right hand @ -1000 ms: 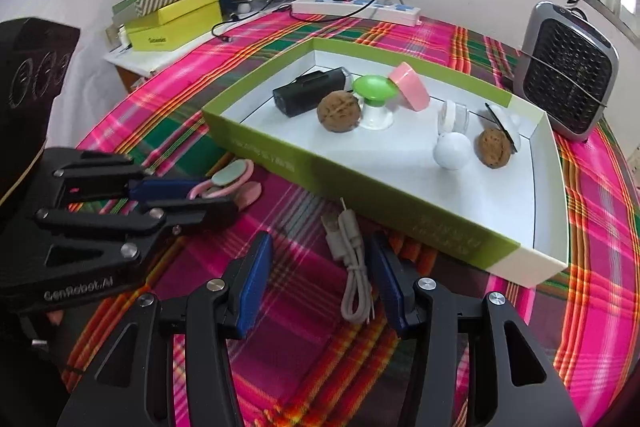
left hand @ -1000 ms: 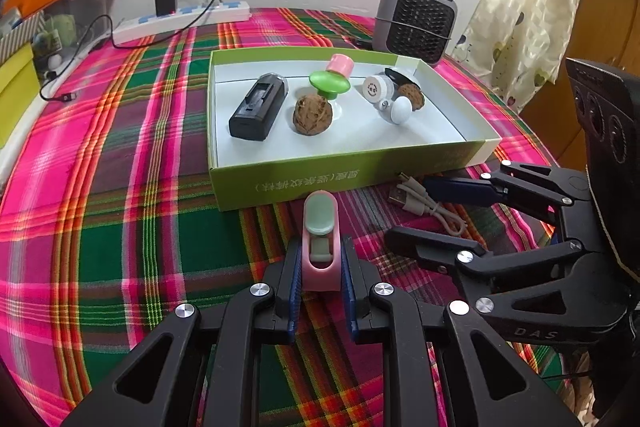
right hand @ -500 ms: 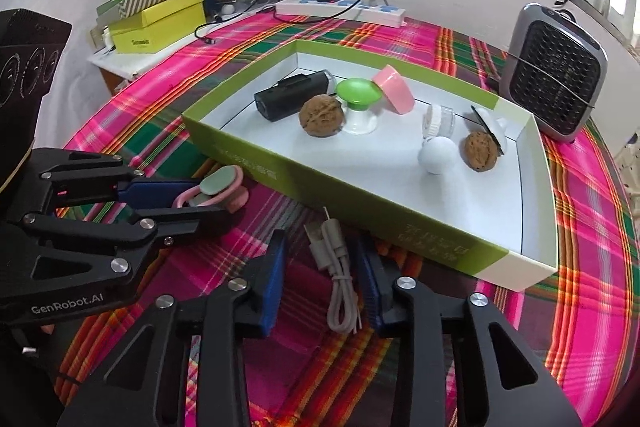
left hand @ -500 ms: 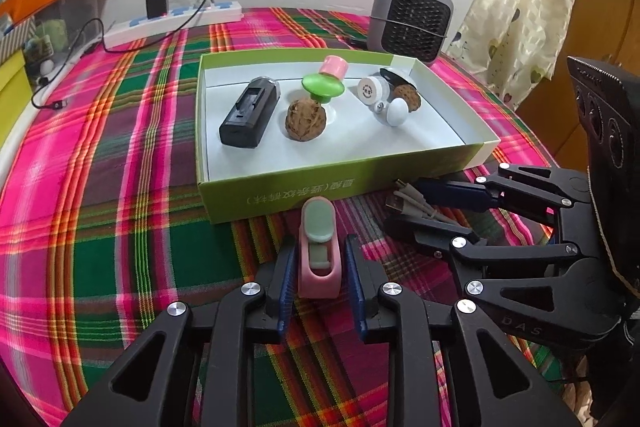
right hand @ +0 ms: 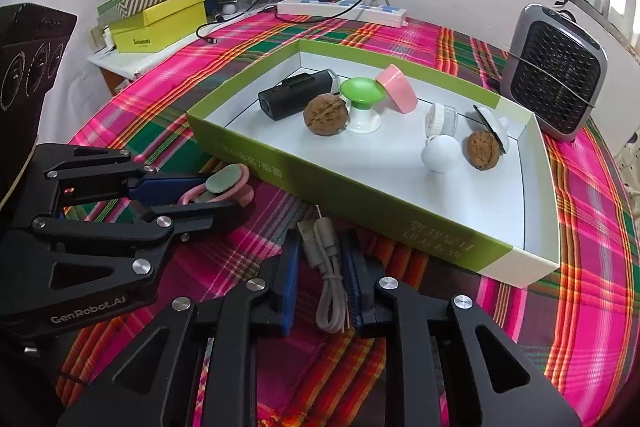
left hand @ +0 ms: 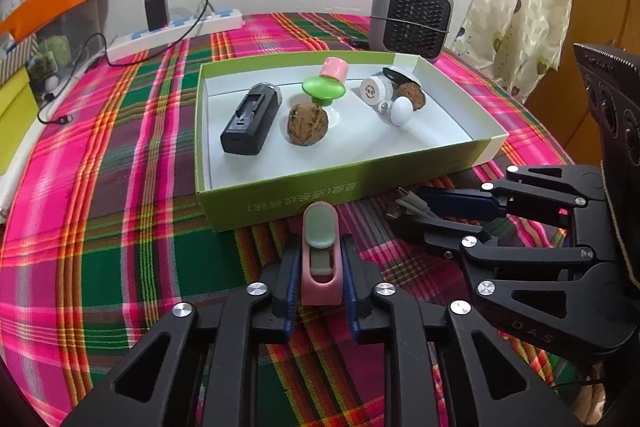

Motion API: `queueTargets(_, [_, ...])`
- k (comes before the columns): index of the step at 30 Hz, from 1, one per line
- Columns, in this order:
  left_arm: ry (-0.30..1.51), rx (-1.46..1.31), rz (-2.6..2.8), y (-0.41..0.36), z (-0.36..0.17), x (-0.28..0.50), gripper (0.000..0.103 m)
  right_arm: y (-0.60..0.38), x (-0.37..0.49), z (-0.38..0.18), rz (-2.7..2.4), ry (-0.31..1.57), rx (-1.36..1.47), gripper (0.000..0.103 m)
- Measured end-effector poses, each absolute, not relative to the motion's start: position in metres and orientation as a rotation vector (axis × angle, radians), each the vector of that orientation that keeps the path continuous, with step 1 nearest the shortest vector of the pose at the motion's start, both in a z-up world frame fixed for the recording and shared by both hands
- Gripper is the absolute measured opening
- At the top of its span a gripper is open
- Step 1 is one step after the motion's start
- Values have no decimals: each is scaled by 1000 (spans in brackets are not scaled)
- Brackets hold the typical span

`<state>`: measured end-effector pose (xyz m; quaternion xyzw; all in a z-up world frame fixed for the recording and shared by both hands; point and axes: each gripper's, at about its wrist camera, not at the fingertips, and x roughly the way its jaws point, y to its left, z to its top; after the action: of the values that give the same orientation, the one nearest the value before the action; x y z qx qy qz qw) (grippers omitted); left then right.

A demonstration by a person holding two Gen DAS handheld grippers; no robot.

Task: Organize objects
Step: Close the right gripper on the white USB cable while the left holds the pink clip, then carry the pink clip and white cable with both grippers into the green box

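Box (left hand: 280,195) of green card sits mid-table on the plaid cloth, already holding a black case, walnuts and small caps. Just outside its near wall, the left gripper (left hand: 320,267) is clamped on a pink clip (left hand: 320,247), while the right gripper (right hand: 324,267) has closed around a folded grey cable (right hand: 330,287). Both seem at the grasp step; next each needs lifting over that wall.

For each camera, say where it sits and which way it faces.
Left wrist: rides the left tool, low over the plaid cloth, facing the green box and window; its fingers pinch the pink clip, and the right tool enters from the right.
Right wrist: rides the right tool, facing the box's corner; its fingers flank the grey cable, the left tool at left.
Shared: box, walnuts, heater.
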<state>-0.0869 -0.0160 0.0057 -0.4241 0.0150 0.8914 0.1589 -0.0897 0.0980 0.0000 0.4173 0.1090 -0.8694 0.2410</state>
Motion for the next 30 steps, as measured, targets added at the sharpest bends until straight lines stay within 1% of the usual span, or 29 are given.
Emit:
queueTargets(19, [48, -1213, 2560, -18, 6, -87, 15, 100, -88, 1, -2388, 260, 1152, 21])
queueTargets(30, [56, -1171, 2580, -17, 18, -80, 15, 107, -80, 6, -2398, 208, 1140, 21])
